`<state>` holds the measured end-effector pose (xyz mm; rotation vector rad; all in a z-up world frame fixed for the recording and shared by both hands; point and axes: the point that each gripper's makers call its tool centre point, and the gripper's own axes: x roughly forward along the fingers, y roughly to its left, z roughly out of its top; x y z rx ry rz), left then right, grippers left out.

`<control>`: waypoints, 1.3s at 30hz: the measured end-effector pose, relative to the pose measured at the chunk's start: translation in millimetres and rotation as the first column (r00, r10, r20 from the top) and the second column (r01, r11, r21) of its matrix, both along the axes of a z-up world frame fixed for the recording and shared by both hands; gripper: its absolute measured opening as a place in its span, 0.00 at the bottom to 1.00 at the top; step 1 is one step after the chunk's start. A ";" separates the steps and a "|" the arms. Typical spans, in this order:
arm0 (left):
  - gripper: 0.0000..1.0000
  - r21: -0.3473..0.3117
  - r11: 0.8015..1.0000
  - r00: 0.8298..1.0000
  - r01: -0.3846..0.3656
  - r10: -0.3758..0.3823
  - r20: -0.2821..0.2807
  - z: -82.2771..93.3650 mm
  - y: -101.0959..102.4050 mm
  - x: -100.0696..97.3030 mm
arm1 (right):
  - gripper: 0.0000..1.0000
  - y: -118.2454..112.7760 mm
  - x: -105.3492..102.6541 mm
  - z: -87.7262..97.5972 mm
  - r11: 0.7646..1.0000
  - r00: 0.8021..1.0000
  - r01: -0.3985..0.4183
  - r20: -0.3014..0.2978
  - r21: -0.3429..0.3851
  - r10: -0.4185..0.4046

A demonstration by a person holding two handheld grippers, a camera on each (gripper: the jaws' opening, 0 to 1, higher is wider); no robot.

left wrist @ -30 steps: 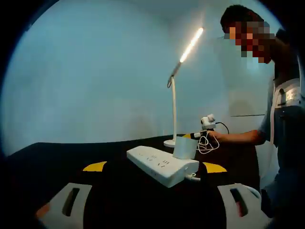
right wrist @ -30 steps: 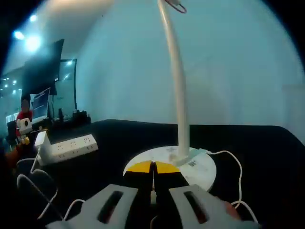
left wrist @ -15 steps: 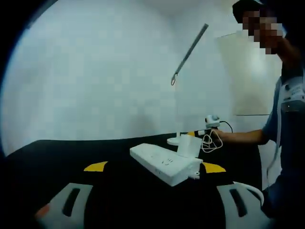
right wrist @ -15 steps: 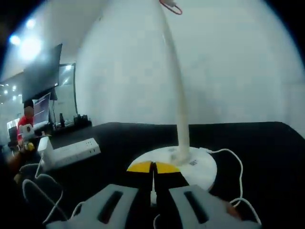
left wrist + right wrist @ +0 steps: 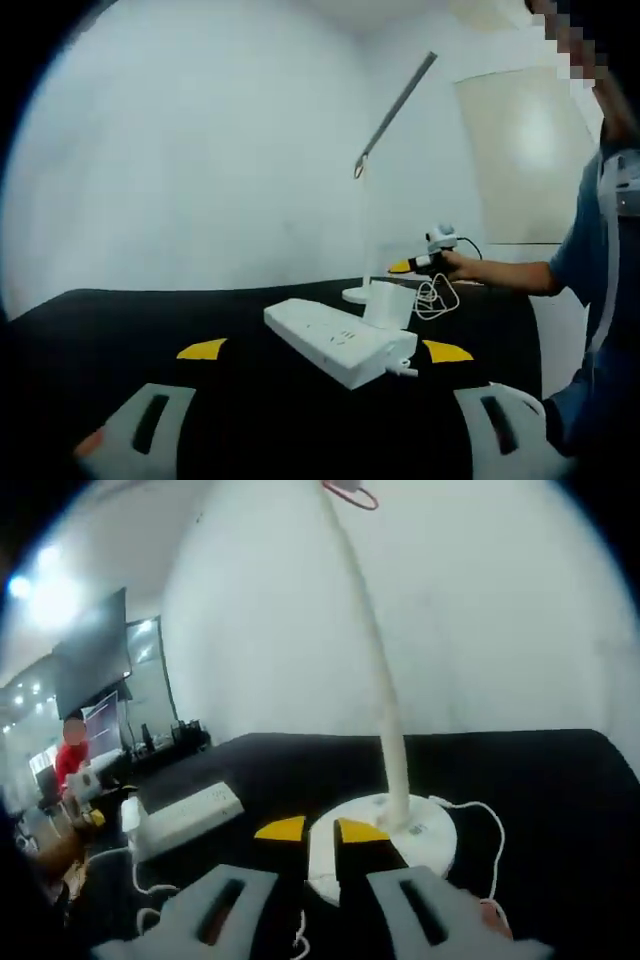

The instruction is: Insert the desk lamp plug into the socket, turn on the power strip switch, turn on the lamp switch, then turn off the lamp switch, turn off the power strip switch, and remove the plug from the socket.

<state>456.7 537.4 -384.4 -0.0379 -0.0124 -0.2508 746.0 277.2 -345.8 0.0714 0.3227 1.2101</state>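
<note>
The white power strip (image 5: 338, 344) lies on the black table, with the lamp's white plug block (image 5: 385, 305) standing in its far end. The desk lamp (image 5: 363, 225) rises behind it, its slanted head (image 5: 402, 98) dark. My left gripper (image 5: 323, 351) hovers in front of the strip, jaws wide open and holding nothing. My right gripper (image 5: 320, 830) hangs just above the round lamp base (image 5: 400, 832), yellow tips a narrow gap apart, nothing between them. From the left gripper view, that right gripper (image 5: 418, 265) shows in a hand beside the base. The power strip (image 5: 190, 816) lies left of the base.
White cord (image 5: 488, 825) loops off the lamp base, and more cord (image 5: 436, 298) coils beside the strip. A person's arm (image 5: 505, 275) reaches in from the right. A white wall stands behind the table. Off the table's left edge is a dim room with a dark screen (image 5: 95, 645).
The lamp head was lit a second ago and is dark now. My right gripper has lifted slightly from the base and its tips, touching before, have parted a little.
</note>
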 end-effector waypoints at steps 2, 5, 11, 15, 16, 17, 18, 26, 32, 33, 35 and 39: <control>0.72 -0.008 1.000 1.000 0.005 -0.005 0.013 2.8 -1.2 -1.0 | 0.21 3.8 -17.6 9.4 0.998 0.998 -0.055 -0.010 -0.019 0.055; 0.72 -0.036 0.999 0.999 0.005 -0.003 0.053 11.2 1.4 -5.5 | 0.30 7.3 -35.3 32.3 0.992 0.990 -0.126 -0.061 -0.017 0.125; 0.71 -0.065 0.998 0.996 0.012 -0.007 0.085 17.8 3.8 -7.5 | 0.34 6.7 -50.0 69.3 0.985 0.978 -0.167 -0.122 0.036 0.170; 0.70 -0.073 0.997 0.996 0.017 -0.011 0.083 17.7 3.5 -5.9 | 0.39 7.9 -83.5 83.3 0.988 0.984 -0.152 -0.092 0.042 0.155; 0.70 -0.072 0.997 0.997 0.018 -0.012 0.077 16.6 3.4 -5.2 | 0.40 8.3 -88.1 85.9 0.987 0.984 -0.151 -0.093 0.048 0.155; 0.70 -0.071 0.997 0.997 0.018 -0.013 0.073 15.9 1.9 -5.2 | 0.40 9.0 -92.4 89.3 0.986 0.982 -0.153 -0.101 0.061 0.158; 0.69 -0.067 0.998 0.997 0.017 -0.012 0.070 15.2 1.3 -4.9 | 0.40 10.1 -97.8 93.6 0.984 0.979 -0.155 -0.118 0.084 0.165; 0.68 -0.048 0.999 0.998 -0.010 0.012 0.059 15.0 -6.1 -7.9 | 0.40 12.4 -120.1 118.9 0.975 0.961 -0.164 -0.199 0.151 0.193; 0.68 -0.047 0.999 0.999 -0.010 0.012 0.046 14.1 -7.3 -8.7 | 0.40 7.3 -133.9 140.6 0.973 0.961 -0.190 -0.177 0.134 0.212; 0.68 -0.048 0.999 0.999 -0.009 0.011 0.047 14.5 -7.3 -8.9 | 0.40 5.5 -134.7 148.6 0.969 0.958 -0.200 -0.177 0.144 0.224; 0.68 -0.050 0.999 0.999 -0.005 0.008 0.049 15.1 -6.5 -9.2 | 0.40 3.5 -139.9 161.0 0.962 0.954 -0.221 -0.170 0.160 0.247; 0.68 -0.050 0.999 0.999 -0.002 0.004 0.051 15.6 -4.9 -8.1 | 0.42 0.6 -154.5 180.2 0.952 0.947 -0.255 -0.157 0.169 0.282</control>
